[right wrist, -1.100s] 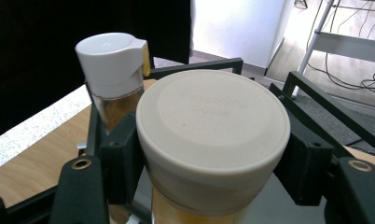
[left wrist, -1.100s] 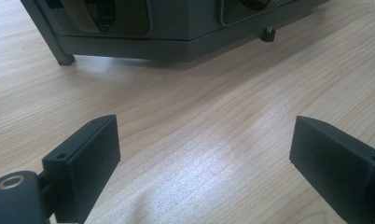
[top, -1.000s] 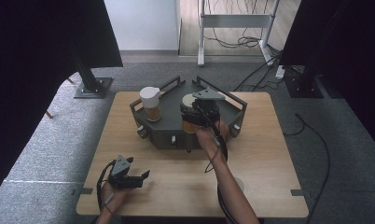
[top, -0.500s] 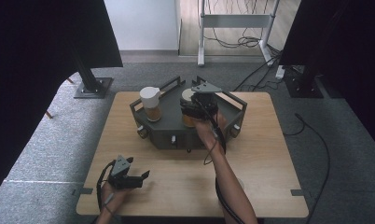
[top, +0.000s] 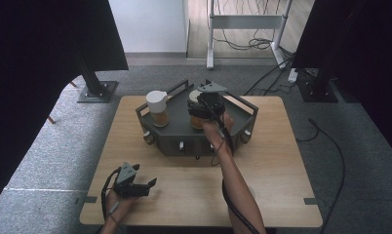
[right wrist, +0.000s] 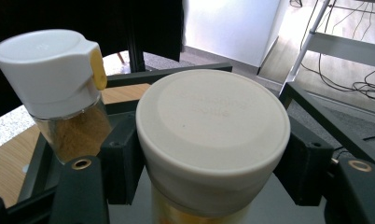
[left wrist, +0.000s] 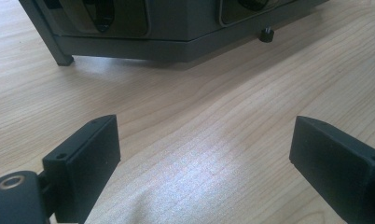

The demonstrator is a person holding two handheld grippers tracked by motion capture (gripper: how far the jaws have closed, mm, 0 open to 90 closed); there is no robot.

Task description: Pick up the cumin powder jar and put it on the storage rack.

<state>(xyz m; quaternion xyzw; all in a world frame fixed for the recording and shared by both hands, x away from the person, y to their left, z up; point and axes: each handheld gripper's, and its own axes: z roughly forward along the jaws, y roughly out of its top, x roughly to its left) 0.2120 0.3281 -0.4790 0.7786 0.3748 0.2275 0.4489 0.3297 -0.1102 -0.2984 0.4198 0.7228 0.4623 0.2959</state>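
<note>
the right gripper (right wrist: 209,163) is clenched on the jar (right wrist: 212,140), its black pads pressed on both sides just under the cream lid (right wrist: 212,123). the jar stands upright on the grey rack (top: 177,131), on its right half, with amber contents showing below the lid. to do this well, i'd keep the squeeze even and the jar vertical, and if it is to be lifted, bring it straight up until it is over the rack's raised rail before travelling. left of the jar on the rack, near but apart, stands the spice shaker (right wrist: 64,88) with a white cap and yellow tab; avoid swinging that way. in front of the rack, well apart from it near the table's (top: 282,161) front edge, the left gripper (left wrist: 204,163) rests released, jaws wide over bare wood, holding nothing.
</note>
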